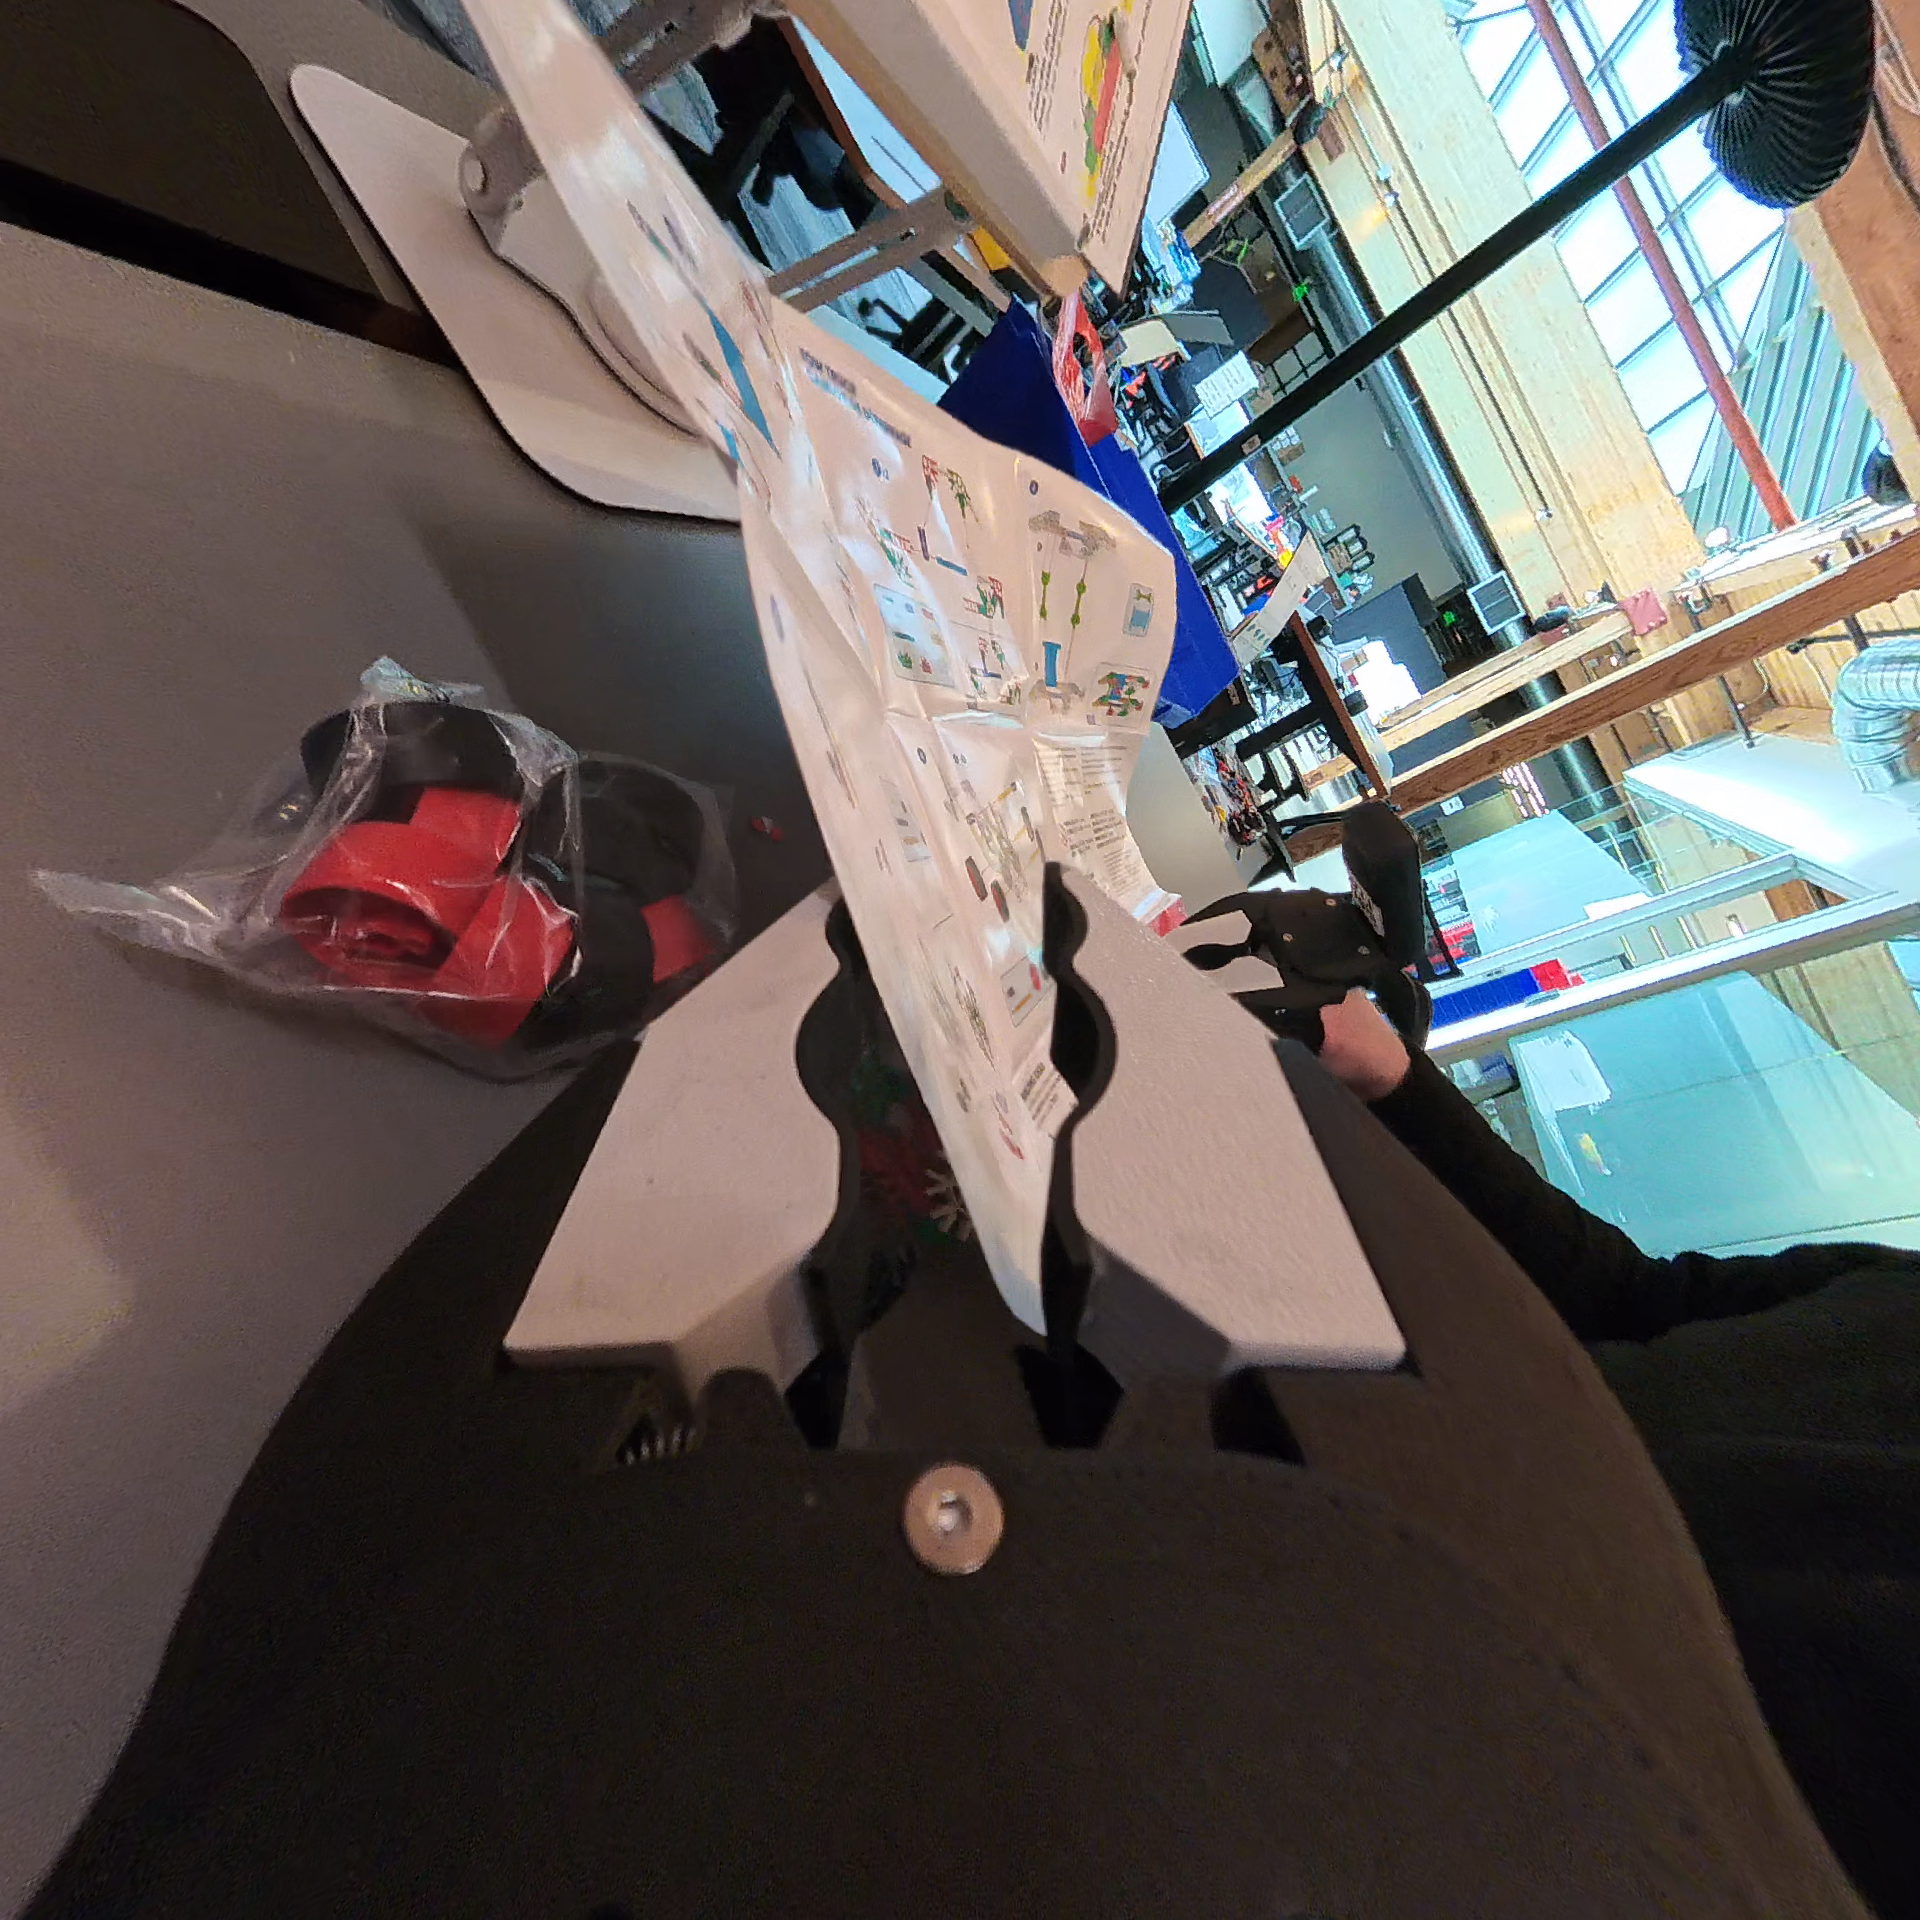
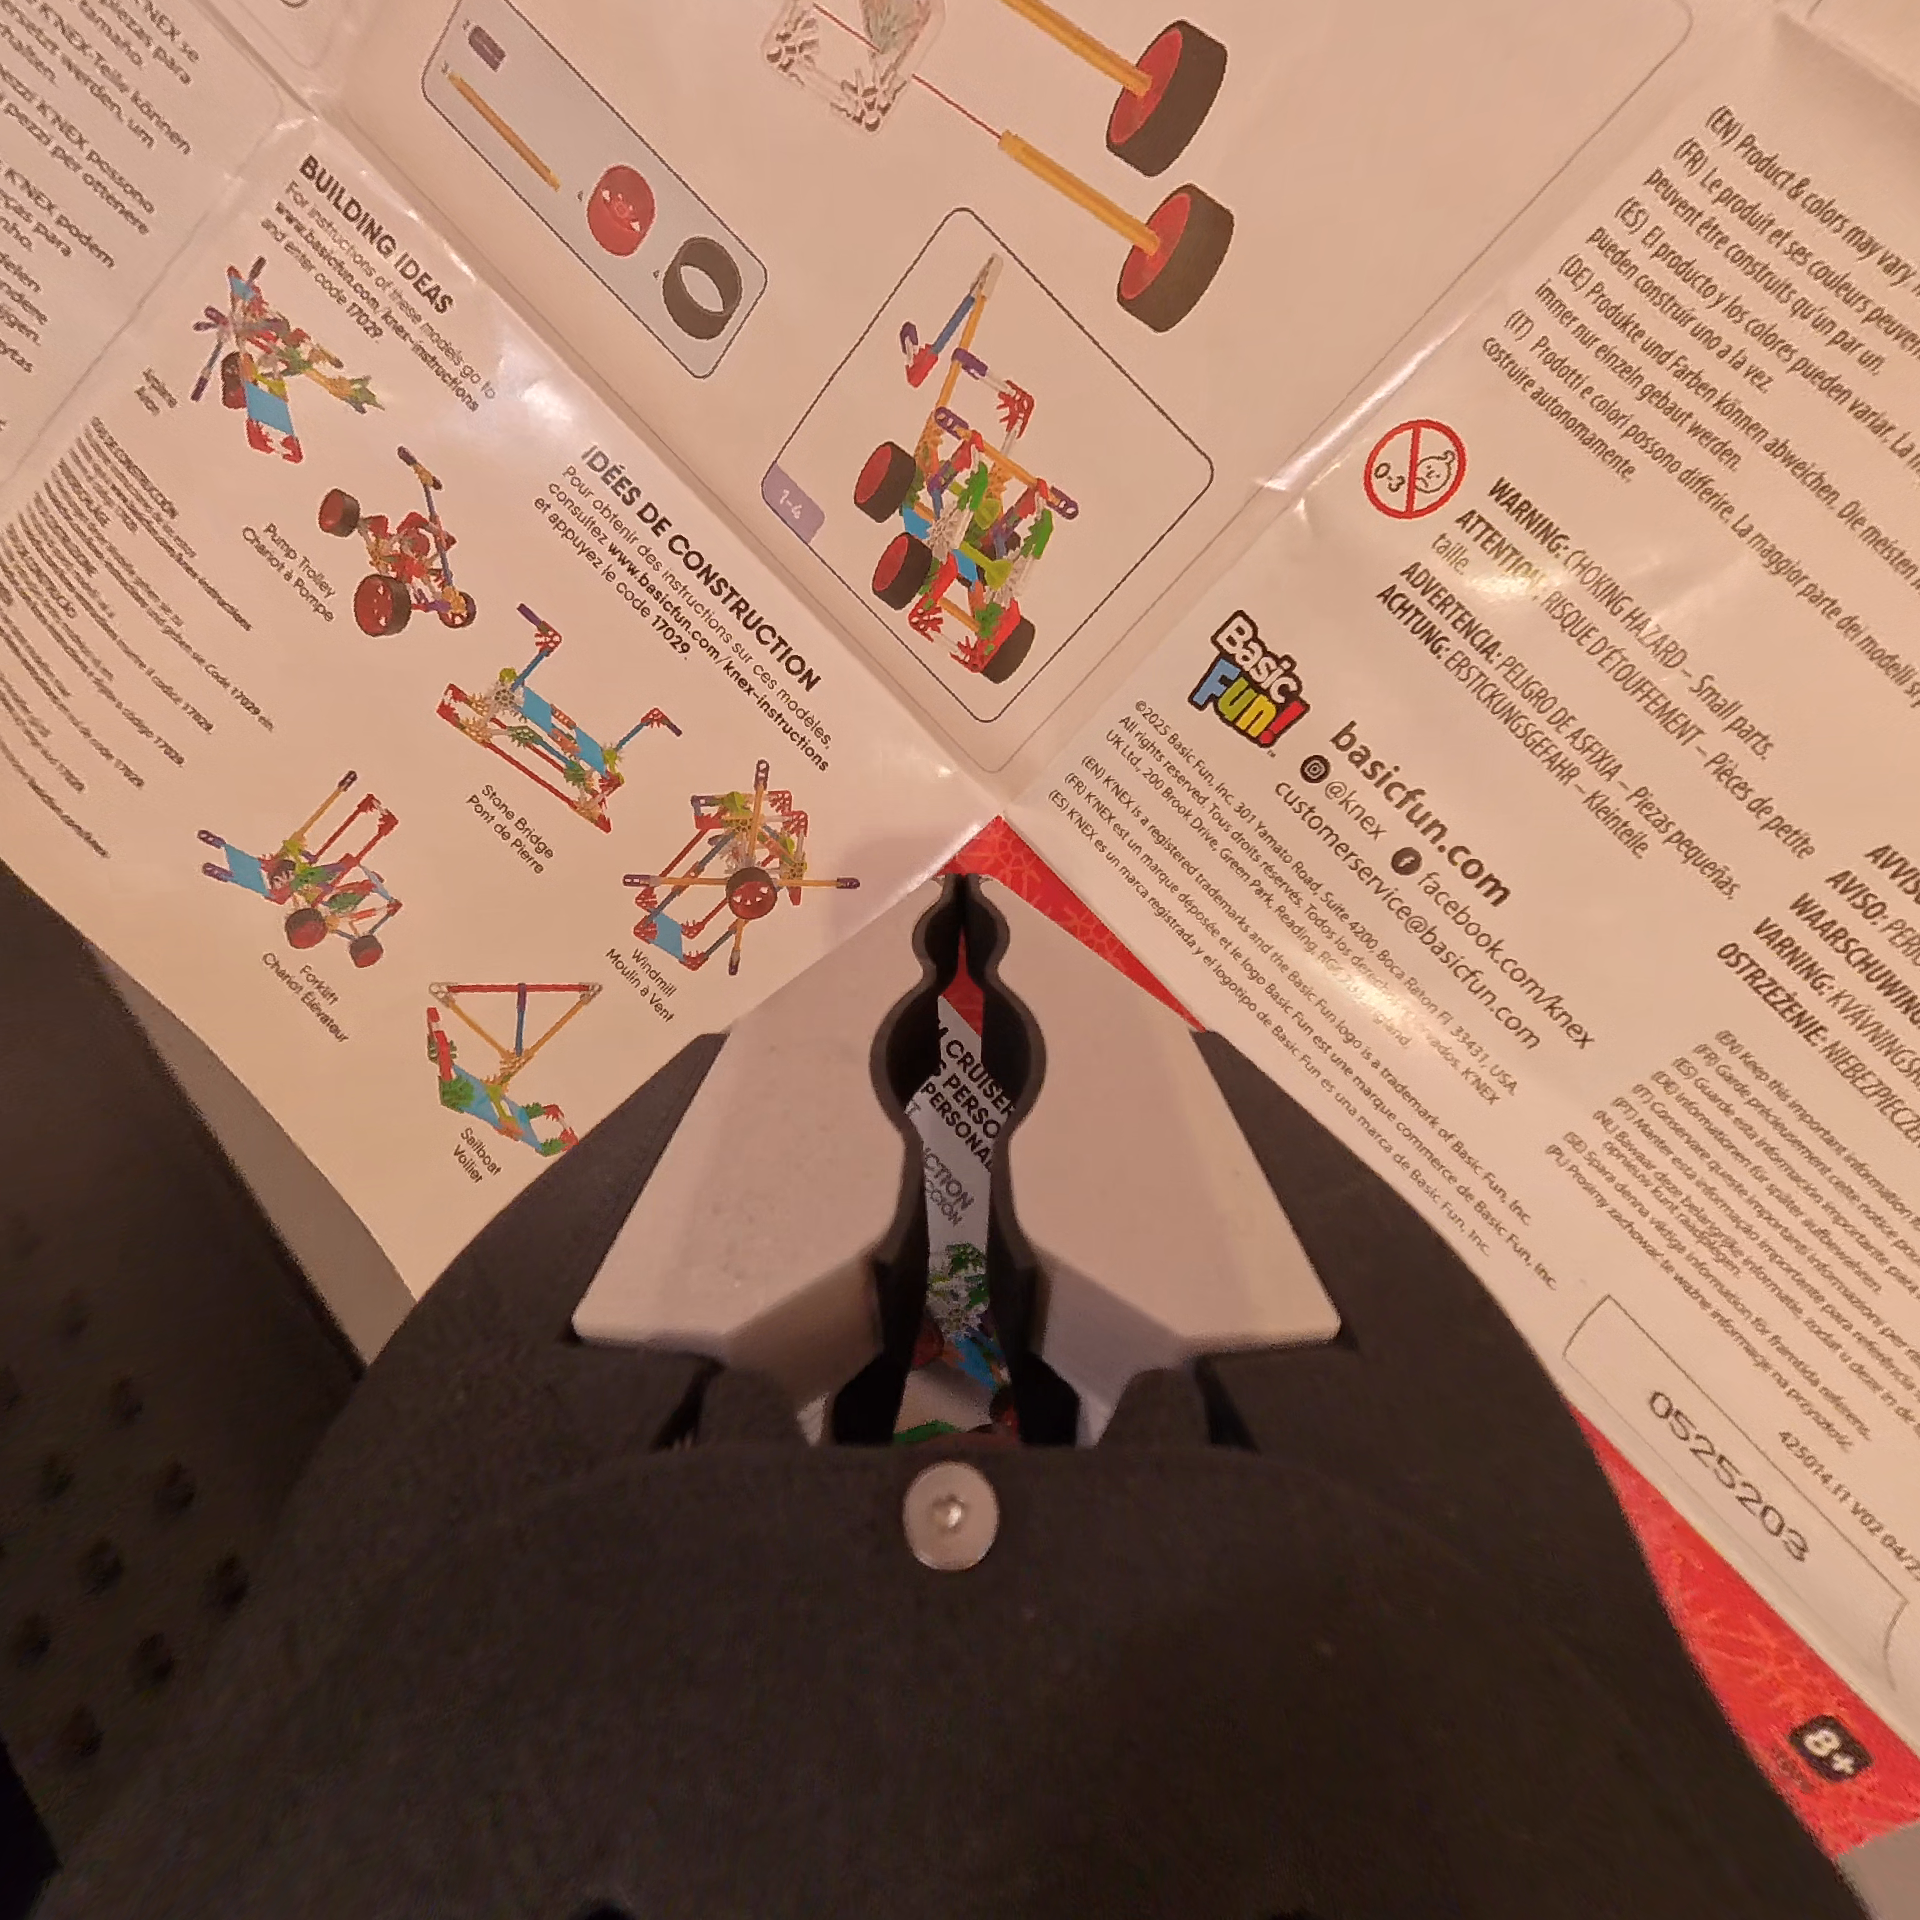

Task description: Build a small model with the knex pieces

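A folded printed instruction sheet (image 1: 935, 644) stands up in the air over the grey table (image 1: 260, 623). My left gripper (image 1: 945, 883) has its jaws apart around the sheet's lower edge; the sheet lies against the right finger (image 1: 1195, 1122). My right gripper (image 2: 958, 883) is shut on a fold of the same sheet (image 2: 727, 499), which fills its view with building diagrams. The right gripper also shows in the left wrist view (image 1: 1288, 935), held by a hand at the sheet's far edge.
A clear plastic bag of red and black wheel parts (image 1: 447, 883) lies on the table to the left. A white stand base (image 1: 488, 343) sits behind it. A blue box (image 1: 1039, 416) stands beyond the sheet. A dark sleeve (image 1: 1558, 1247) reaches in from the right. About 35 cm separates my left fingertips from my right.
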Tool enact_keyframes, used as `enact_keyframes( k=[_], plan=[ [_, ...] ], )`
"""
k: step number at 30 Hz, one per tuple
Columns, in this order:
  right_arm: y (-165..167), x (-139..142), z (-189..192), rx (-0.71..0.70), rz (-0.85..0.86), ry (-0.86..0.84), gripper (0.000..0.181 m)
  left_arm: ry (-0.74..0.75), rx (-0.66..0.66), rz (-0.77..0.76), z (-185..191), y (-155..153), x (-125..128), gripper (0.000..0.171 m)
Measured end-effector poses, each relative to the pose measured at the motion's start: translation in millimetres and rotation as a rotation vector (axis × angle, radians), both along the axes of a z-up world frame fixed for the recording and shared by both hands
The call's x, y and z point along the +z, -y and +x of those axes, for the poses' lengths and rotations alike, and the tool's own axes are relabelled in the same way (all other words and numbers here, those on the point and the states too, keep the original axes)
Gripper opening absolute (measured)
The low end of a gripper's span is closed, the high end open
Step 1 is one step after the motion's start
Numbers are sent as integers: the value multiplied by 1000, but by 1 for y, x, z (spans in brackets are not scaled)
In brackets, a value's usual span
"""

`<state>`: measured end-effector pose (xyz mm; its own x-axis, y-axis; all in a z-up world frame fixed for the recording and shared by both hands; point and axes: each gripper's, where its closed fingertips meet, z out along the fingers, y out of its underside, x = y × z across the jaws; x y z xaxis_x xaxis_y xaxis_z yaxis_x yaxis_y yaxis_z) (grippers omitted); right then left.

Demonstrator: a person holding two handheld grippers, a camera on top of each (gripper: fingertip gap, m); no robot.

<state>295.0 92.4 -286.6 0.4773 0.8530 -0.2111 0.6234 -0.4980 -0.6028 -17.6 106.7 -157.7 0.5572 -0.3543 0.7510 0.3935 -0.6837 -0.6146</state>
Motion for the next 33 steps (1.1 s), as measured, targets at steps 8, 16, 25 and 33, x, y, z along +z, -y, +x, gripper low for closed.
enact_keyframes(
  k=[8, 16, 25, 33],
  plan=[
    [0, 0, 0, -22, -16, -47, 0, -13, -6, -4, 0, 20, -3, 17],
    [0, 1, 0, -30, -19, -62, 0, -30, 3, 15, -4, 22, -4, 1],
    [2, 20, -1, -36, 44, -112, 25, -7, -1, 18, -2, 22, 0, 17],
    [-26, 69, 61, -266, 94, -269, 35, -9, -22, 1, 0, 27, -2, 22]
  ],
)
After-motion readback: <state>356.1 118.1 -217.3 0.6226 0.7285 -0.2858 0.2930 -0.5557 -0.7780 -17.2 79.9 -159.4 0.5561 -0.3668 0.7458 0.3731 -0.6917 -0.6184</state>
